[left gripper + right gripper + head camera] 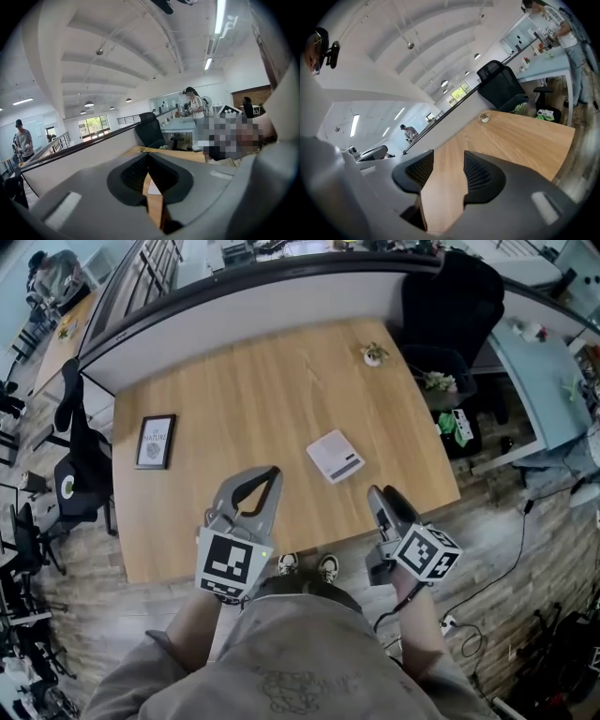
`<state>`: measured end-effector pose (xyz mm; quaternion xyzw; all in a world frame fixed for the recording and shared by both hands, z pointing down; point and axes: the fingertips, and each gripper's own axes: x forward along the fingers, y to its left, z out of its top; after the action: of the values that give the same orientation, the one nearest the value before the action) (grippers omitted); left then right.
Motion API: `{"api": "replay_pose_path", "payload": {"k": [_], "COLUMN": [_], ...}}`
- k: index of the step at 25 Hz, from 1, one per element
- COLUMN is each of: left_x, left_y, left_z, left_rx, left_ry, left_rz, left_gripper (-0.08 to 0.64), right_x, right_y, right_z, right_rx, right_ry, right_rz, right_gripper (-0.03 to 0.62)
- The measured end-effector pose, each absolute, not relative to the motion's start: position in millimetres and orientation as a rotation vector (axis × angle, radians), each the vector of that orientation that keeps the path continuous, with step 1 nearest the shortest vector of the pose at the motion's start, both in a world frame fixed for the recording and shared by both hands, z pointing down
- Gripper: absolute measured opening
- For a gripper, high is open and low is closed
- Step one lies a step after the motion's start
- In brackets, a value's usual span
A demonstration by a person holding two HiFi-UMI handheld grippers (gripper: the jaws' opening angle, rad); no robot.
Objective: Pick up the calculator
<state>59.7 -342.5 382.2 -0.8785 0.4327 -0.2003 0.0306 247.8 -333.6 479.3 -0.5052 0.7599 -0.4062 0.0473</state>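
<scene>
The calculator (336, 456) is a flat white slab with a dark strip, lying alone on the wooden table (244, 399), right of centre. My left gripper (270, 472) hovers over the table's near edge, left of and nearer than the calculator, with its jaws meeting at the tips and nothing in them. In the left gripper view its pads (136, 173) touch, and a white sliver shows through the wedge below them. My right gripper (377, 493) hangs by the near edge, right of and below the calculator. Its pads (480, 173) stand apart with bare wood between them.
A black-framed picture (156, 441) lies at the table's left side and a small potted plant (374, 354) at its far right. A curved partition (262, 306) bounds the far edge. A black office chair (450, 296) stands beyond the right corner. People stand in the background.
</scene>
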Motion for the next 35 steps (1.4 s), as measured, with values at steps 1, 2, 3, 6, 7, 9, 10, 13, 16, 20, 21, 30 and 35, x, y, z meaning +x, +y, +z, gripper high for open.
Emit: {"api": "replay_pose_path", "payload": {"k": [1, 2, 3, 6, 7, 9, 10, 13, 16, 20, 21, 30, 35], "left_x": [58, 57, 56, 55, 55, 55, 56, 58, 58, 56, 55, 35, 28], "left_y": [-346, -349, -352, -360, -363, -369, -372, -381, -386, -389, -390, -386, -388], "left_z": [388, 393, 399, 417, 424, 438, 445, 467, 490, 519, 526, 565, 563], "left_rx": [-2.714, -2.722, -2.731, -2.760, -2.769, -2.788, -2.797, -2.824, -2.849, -2.875, -2.880, -2.905, -2.908], "left_ry": [1.331, 1.326, 1.319, 1.302, 1.297, 1.288, 1.284, 1.276, 1.273, 1.273, 1.272, 1.300, 1.347], "left_rz": [-0.634, -0.652, -0.668, -0.707, -0.722, -0.756, -0.773, -0.811, -0.854, -0.916, -0.932, -1.033, -1.021], "left_gripper": [0.002, 0.002, 0.002, 0.002, 0.002, 0.002, 0.002, 0.002, 0.002, 0.002, 0.002, 0.002, 0.002], "right_x": [246, 244, 241, 234, 232, 230, 230, 231, 233, 231, 229, 212, 210], "right_y": [-337, -340, -343, -352, -356, -362, -365, -373, -379, -389, -392, -408, -417], "right_z": [488, 497, 505, 529, 536, 551, 559, 584, 611, 644, 651, 714, 724], "right_rx": [-1.545, -1.545, -1.544, -1.540, -1.541, -1.540, -1.540, -1.547, -1.557, -1.545, -1.536, -1.484, -1.473], "right_ry": [2.303, 2.287, 2.272, 2.233, 2.220, 2.187, 2.169, 2.122, 2.074, 1.987, 1.966, 1.707, 1.635], "right_rz": [-1.266, -1.294, -1.321, -1.391, -1.413, -1.465, -1.492, -1.563, -1.631, -1.718, -1.736, -1.896, -1.905], "right_gripper": [0.210, 0.210, 0.210, 0.210, 0.210, 0.210, 0.210, 0.210, 0.209, 0.209, 0.209, 0.191, 0.103]}}
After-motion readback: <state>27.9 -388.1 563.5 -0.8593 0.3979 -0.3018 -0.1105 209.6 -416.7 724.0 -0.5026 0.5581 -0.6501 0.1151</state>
